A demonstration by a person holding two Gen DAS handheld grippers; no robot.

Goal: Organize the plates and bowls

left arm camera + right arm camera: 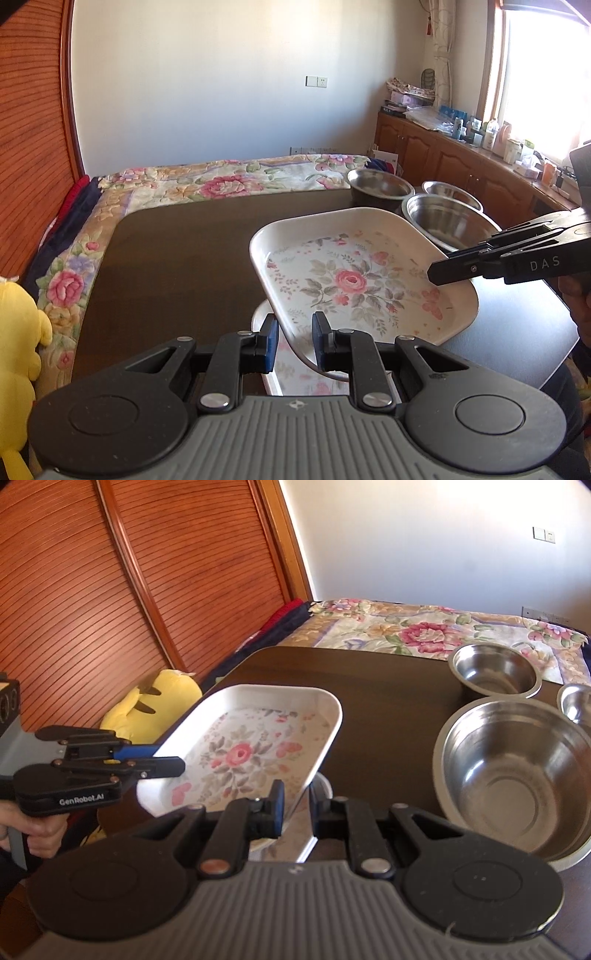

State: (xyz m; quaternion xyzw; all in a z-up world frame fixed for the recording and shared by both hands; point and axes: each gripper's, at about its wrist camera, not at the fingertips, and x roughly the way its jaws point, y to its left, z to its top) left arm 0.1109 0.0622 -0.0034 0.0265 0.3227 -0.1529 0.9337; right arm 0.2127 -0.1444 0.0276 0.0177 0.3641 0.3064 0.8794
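You hold the floral plate [354, 280] at frame centre, tilted over another plate [295, 373], both grippers [294, 343] [297, 808] seemingly clamped on its rim, while three steel bowls [517, 775] at right remain unstacked.

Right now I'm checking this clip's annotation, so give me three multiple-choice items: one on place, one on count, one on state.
1. Where do the steel bowls stand?
A) on the bed
B) on the table, right of the upper tray
C) inside the tray

2. How many steel bowls?
A) one
B) three
C) five

3. How is the upper tray?
A) upside down
B) flat, untouched
C) tilted, gripped by left gripper and right gripper

B: they sit on dark wood beside it.
B: three rims show.
C: fingers clamp its rim above a lower tray.
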